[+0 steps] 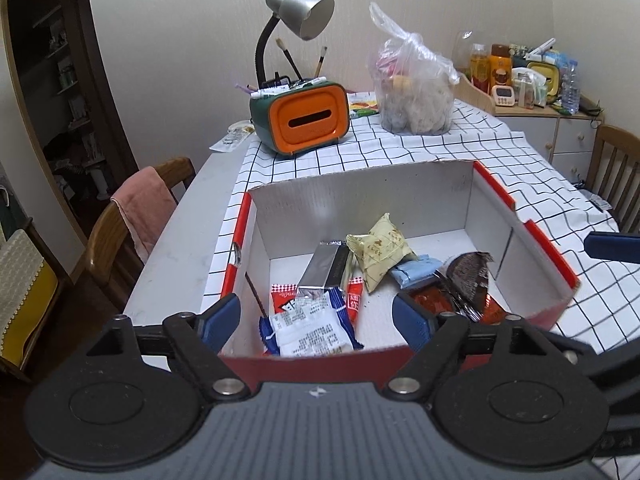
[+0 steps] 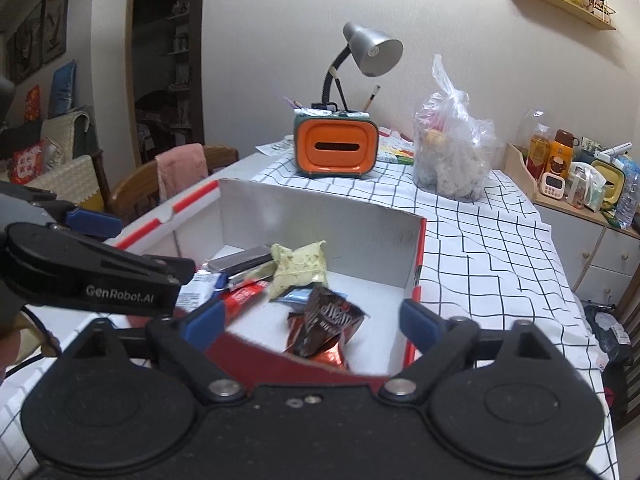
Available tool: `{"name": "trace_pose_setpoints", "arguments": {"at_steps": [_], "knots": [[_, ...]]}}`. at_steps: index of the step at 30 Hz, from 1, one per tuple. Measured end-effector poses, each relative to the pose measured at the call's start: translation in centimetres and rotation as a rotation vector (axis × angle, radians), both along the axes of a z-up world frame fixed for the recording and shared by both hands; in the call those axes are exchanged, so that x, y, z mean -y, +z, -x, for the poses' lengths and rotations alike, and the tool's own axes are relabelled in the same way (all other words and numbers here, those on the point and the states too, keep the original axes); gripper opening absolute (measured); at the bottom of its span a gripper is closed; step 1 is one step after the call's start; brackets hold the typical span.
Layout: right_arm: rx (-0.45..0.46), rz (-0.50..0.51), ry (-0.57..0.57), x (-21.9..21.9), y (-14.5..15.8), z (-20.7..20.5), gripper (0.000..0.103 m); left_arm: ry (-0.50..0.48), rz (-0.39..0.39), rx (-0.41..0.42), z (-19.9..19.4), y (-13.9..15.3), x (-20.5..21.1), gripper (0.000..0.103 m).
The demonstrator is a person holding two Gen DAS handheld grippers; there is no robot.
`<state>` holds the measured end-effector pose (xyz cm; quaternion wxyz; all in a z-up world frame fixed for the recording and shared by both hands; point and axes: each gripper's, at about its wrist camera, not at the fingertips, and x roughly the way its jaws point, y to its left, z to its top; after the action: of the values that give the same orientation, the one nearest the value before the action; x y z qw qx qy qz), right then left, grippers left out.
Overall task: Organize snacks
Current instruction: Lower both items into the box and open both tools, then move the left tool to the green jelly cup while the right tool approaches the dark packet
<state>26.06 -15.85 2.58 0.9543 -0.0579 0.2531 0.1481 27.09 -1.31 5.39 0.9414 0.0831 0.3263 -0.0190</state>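
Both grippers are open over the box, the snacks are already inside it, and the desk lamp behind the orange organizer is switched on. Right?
Not quite: the desk lamp is off; the right wrist view shows its shade dark. The rest holds: left gripper and right gripper are open over the box, snacks inside.

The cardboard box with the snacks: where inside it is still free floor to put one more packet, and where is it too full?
Inside the box, bare floor shows along the back wall, behind the silver packet and the yellow packet, and in the back right corner beyond the dark brown packet. The front and middle are crowded, with the blue-and-white packet overlapping others.
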Motion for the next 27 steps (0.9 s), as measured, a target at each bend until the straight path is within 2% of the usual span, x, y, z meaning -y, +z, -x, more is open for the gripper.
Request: {"name": "trace_pose_setpoints", "arguments": {"at_steps": [10, 14, 19, 27], "knots": [[-0.003, -0.028, 0.065, 0.1, -0.5, 5.3, 0.103, -0.009, 0.052, 0.017, 5.1, 0.2, -1.3, 0.087], [-0.016, -0.035, 0.094, 0.1, -1.0, 7.2, 0.103, -0.030, 0.046, 0.018, 7.6, -0.2, -1.7, 0.090], [-0.064, -0.070, 0.117, 0.2, -1.9, 9.1, 0.103, -0.052, 0.074, -0.012, 10.6, -0.9, -2.5, 0.097], [-0.111, -0.078, 0.174, -0.5, -3.6, 12.5, 0.103, -0.062, 0.091, -0.121, 13.4, -4.0, -4.0, 0.097]]}}
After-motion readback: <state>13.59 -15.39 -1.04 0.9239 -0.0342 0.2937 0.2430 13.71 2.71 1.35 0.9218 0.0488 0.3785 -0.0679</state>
